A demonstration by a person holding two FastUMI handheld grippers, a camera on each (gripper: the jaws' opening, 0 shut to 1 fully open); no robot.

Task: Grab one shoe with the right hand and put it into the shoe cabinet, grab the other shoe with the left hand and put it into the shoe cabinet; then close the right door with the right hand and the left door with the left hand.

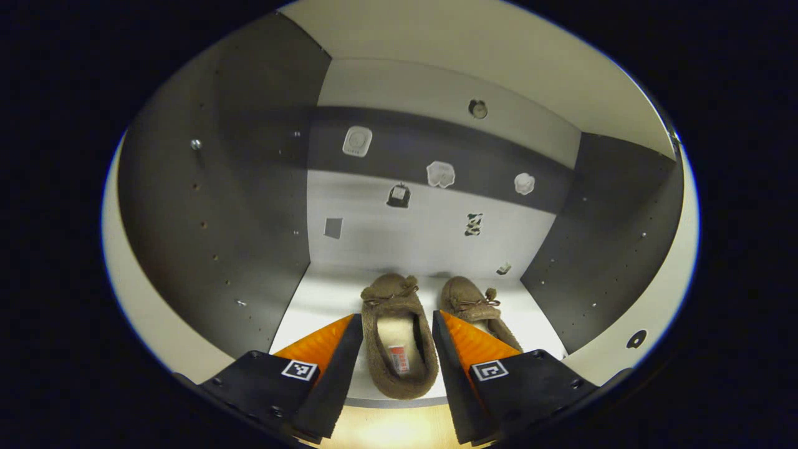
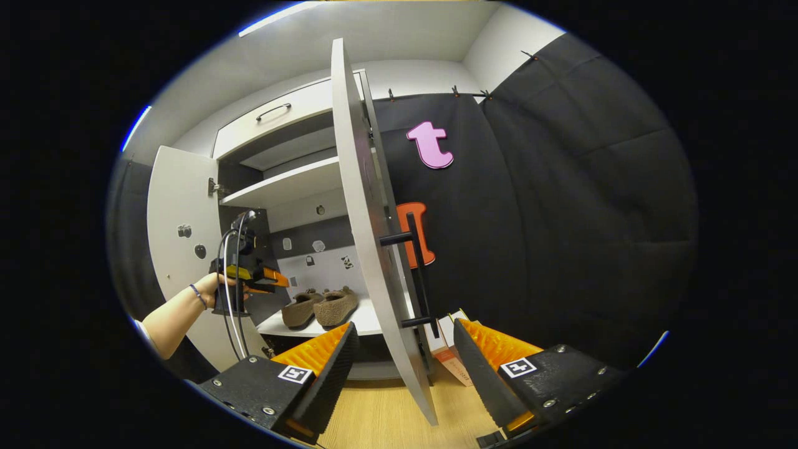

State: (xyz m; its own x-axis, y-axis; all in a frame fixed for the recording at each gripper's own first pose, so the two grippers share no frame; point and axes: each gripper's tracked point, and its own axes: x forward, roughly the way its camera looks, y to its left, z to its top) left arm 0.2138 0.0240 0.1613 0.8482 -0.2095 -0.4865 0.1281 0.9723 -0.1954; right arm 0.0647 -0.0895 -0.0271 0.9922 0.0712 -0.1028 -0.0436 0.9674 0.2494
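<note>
Shoes [image 1: 399, 337] on cabinet shelf [image 1: 312, 305], doors open

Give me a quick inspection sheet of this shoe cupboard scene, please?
Surface: pale cabinet shelf, two shoes on it.
Job's things: left shoe and right shoe side by side, toes inward; right door and left door open.
Clutter: box on the floor behind the right door.
Grippers: left gripper open around the left shoe; right gripper open near the right door's edge.
Cables: cables hang from the left gripper.
Surroundings: wooden floor, stickers on the back panel.
</note>
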